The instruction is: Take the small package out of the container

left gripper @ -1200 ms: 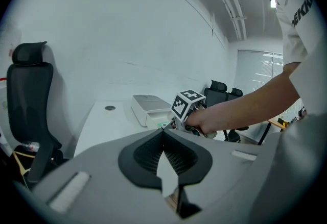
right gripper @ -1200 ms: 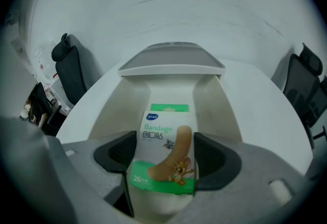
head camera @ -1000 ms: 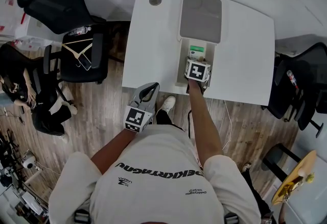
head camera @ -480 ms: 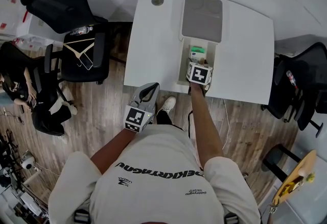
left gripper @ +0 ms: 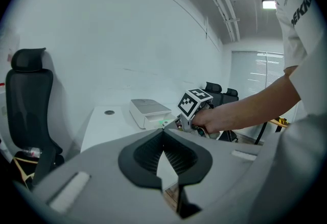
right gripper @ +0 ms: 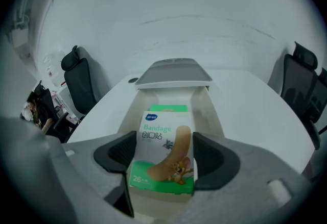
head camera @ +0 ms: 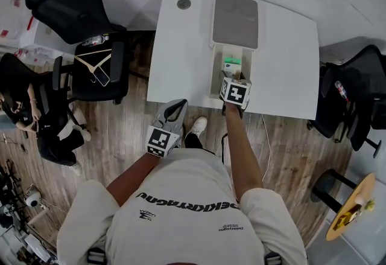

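Where the container (right gripper: 208, 108) ends nearest, the bandage box (right gripper: 163, 136) is pinched by the right gripper (right gripper: 162, 159). The left gripper (left gripper: 164, 155) is pressed together, empty.

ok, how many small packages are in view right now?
2. One bandage box is clamped in the right gripper at the near end of the container. A second, green package lies inside behind it. More may be hidden underneath.

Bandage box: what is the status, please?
Right gripper shut on bandage box, at container's near end. Left gripper shut, empty, beside table. Nothing blocks the way.
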`<state>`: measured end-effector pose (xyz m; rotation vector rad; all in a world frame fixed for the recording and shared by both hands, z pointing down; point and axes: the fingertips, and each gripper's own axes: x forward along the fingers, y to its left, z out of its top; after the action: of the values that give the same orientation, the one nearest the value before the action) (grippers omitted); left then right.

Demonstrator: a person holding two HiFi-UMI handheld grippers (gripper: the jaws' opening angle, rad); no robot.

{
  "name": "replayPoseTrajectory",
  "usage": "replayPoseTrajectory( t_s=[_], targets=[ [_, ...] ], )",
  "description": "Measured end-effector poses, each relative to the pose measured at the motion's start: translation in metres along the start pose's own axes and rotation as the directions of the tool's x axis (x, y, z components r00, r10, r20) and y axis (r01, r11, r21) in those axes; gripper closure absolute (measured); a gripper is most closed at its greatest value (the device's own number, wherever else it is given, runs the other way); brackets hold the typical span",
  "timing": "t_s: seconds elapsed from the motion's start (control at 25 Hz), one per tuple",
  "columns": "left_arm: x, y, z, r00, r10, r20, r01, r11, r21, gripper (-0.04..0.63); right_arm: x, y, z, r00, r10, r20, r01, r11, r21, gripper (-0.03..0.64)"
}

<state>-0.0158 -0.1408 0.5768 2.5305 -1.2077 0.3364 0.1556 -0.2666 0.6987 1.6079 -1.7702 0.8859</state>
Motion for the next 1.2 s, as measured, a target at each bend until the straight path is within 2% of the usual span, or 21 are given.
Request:
replayPoseTrajectory(
  t_s=[0.2, 0.6, 0.76, 0.96, 1.2],
  targets=[
    [-0.007, -0.004, 0.002, 1.000, -0.020, 0.012, 0.020, 1.000, 0.011, 0.594, -0.013, 0.006, 0.004, 0.999, 0.029, 0.036, -0.029, 0.999, -0.015, 0.278],
    [-0.017, -0.013, 0.010, 0.998, -0.057, 0.027, 0.056, 0.998, 0.038, 0.594, -0.051, 0.013, 0.013, 0.989, 0.066, 0.132, -0.070, 0.997, 0.026, 0.278],
    [-0.021, -0.010, 0.010, 0.998, -0.055, 0.034, 0.053, 0.997, 0.058, 0.594, -0.066, 0.016, 0.016, 0.984, 0.079, 0.162, -0.090, 0.994, 0.063, 0.278],
    [-0.024, -0.016, 0.014, 0.997, -0.070, 0.040, 0.068, 0.996, 0.056, 0.594, -0.084, 0.020, 0.022, 0.975, 0.085, 0.207, -0.100, 0.993, 0.059, 0.278],
    [-0.029, -0.018, 0.014, 0.996, -0.072, 0.055, 0.067, 0.994, 0.086, 0.594, -0.104, 0.023, 0.018, 0.963, 0.097, 0.250, -0.115, 0.992, 0.059, 0.278]
  ],
)
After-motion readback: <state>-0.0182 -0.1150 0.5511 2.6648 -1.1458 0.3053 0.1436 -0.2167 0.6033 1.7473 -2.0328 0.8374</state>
